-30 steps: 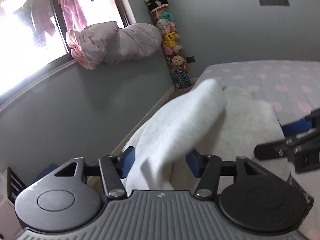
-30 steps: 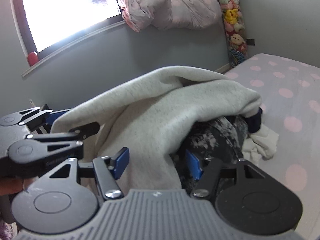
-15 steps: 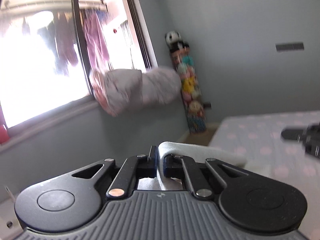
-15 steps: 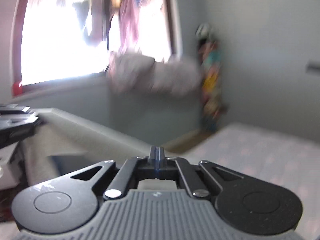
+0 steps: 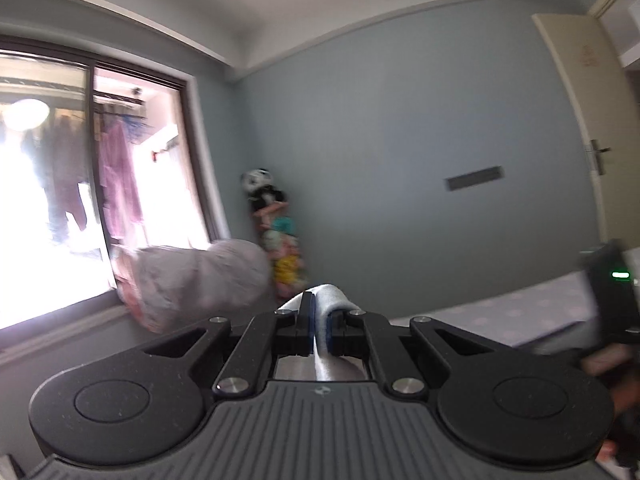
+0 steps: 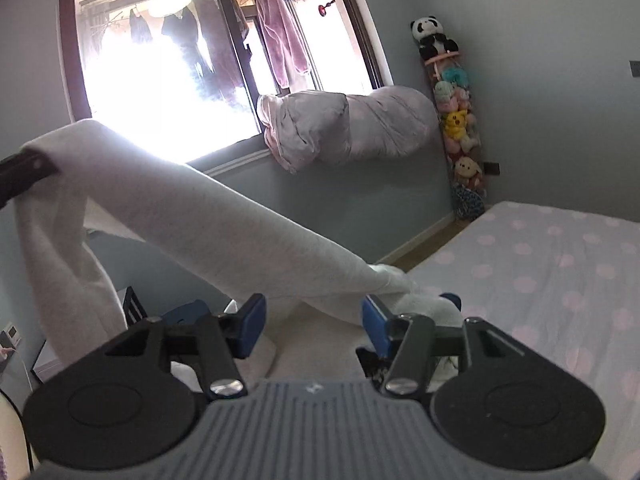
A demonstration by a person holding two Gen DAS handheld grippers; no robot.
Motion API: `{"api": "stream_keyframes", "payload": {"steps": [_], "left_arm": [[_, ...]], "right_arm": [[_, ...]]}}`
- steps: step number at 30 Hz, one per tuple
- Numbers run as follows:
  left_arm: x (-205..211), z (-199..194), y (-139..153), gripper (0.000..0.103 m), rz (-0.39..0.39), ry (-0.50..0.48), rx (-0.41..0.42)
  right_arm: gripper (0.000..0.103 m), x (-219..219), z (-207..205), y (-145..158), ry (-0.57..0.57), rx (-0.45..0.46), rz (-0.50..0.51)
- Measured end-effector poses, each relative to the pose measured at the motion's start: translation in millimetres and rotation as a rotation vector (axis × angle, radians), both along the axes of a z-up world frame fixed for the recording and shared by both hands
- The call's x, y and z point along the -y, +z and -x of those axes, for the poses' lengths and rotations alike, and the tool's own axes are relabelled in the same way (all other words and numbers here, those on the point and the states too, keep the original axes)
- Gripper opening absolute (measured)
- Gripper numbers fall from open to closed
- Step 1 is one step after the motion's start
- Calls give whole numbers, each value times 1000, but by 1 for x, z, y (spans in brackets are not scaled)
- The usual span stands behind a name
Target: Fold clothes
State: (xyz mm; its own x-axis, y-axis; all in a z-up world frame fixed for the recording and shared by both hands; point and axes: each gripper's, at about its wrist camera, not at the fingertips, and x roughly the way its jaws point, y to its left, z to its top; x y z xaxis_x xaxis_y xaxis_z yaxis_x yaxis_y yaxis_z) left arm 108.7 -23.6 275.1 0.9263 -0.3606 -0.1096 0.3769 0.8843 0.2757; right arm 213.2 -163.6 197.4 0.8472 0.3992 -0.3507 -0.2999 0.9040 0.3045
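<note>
Grey garment (image 6: 192,216) pinched by left gripper (image 5: 318,320), right gripper (image 6: 312,322) jaws apart, empty.

No readable text, labels or numbers anywhere in either view

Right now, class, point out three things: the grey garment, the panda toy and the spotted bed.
grey garment (image 6: 224,224), right wrist view, middle of the stretched span.
panda toy (image 6: 430,36), right wrist view, its body atop the toy rack.
spotted bed (image 6: 560,264), right wrist view, bare sheet.
</note>
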Motion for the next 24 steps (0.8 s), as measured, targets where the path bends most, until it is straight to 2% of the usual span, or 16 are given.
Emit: {"api": "stream_keyframes", "payload": {"steps": [5,9,13,17,21,23,24], "left_arm": [[16,57,-61,3,-84,-118,-90],[23,72,-118,3,-121,-158,-210],[24,61,-172,4,-156,-179,-363],[23,42,-213,4,-224,-190,-470],[18,19,-242,13,-295,-198,-542],[15,8,-255,20,-327,-195,-564],[14,3,-260,27,-346,-192,-571]], "right_arm": [[64,9,35,-27,-11,-48,-3],[70,12,57,-52,-21,-93,12],[73,15,77,-78,-31,-141,24],[74,15,71,-119,-42,-232,-12],[75,15,51,-153,-39,-323,-86],[78,14,37,-166,-30,-366,-140],[83,12,33,-172,-26,-386,-164]]}}
